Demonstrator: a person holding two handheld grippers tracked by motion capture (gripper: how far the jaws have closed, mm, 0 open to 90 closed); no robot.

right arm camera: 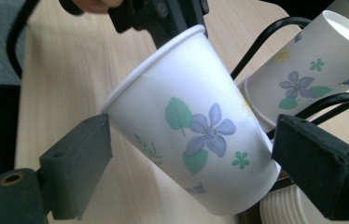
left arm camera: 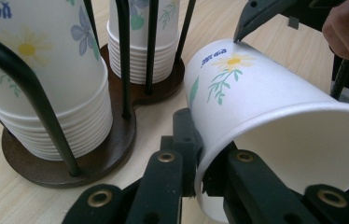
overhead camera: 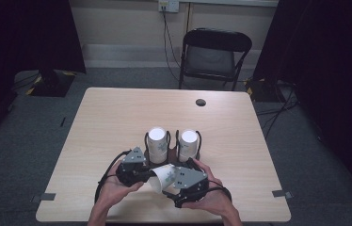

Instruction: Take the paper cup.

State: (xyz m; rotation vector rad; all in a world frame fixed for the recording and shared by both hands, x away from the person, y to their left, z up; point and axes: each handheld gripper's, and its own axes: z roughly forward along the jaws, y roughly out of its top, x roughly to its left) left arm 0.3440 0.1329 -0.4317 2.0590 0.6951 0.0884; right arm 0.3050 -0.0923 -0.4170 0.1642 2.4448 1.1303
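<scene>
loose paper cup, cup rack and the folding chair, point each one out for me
loose paper cup [right arm camera: 200, 126], right gripper view, blue flower on its side wall
cup rack [left arm camera: 116, 144], left gripper view, dark wooden base
folding chair [overhead camera: 216, 41], high view, black backrest

Just beyond our grippers the wire rack [overhead camera: 172, 147] with its two cup stacks [overhead camera: 157, 143] blocks the way forward, while the surface [overhead camera: 108, 117] lies bare either side.
</scene>
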